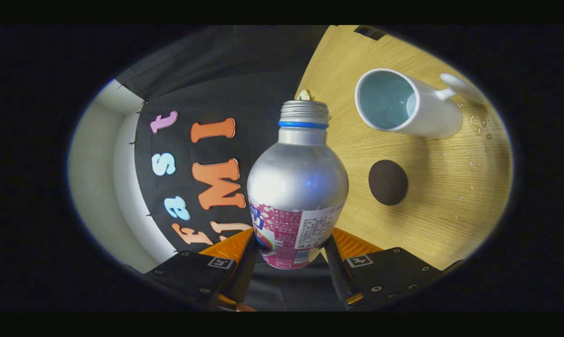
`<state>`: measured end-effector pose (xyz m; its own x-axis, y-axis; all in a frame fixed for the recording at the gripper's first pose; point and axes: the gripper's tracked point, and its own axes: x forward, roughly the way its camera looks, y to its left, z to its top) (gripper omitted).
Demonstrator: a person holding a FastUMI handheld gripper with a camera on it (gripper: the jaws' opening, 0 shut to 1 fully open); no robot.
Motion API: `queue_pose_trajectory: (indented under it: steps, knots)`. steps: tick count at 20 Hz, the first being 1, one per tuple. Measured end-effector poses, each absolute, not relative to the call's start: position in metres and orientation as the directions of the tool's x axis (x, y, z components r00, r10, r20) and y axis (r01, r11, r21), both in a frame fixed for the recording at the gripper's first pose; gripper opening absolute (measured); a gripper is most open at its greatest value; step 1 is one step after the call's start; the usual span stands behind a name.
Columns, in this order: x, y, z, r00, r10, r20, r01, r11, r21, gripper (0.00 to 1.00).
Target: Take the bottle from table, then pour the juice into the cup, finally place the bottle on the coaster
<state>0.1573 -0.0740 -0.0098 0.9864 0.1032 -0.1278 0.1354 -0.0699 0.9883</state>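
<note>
- Spill risk: the silver metal bottle with a pink printed label has no cap on its threaded neck, and the whole scene looks rolled sideways, so I judge it held well off upright. Any extra tilt before the mouth is over the white ceramic cup with a pale blue inside would put juice on the wooden surface.
- Droplets already sit on the surface just beside the cup's handle, so a wet landing spot or a nudged cup is plausible.
- Slip risk: the grip is low on the rounded, smooth body; a loose squeeze could let the bottle rotate or slide.
- The gripper is pinching the bottle, one finger on each side of the labelled lower body; the neck points forward, away from the fingers.
- The cup lies beyond the fingers, off to the bottle's side, mouth turned toward the camera.
- The round dark brown coaster sits between cup and gripper, apart from both.
</note>
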Motion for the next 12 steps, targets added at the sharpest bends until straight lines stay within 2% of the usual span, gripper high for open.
queue_pose_trajectory:
  steps: [12]
  knots:
    - [0.1582, -0.0778, -0.0047, 0.988, 0.101, -0.118, 0.133, -0.147, 0.980, 0.71]
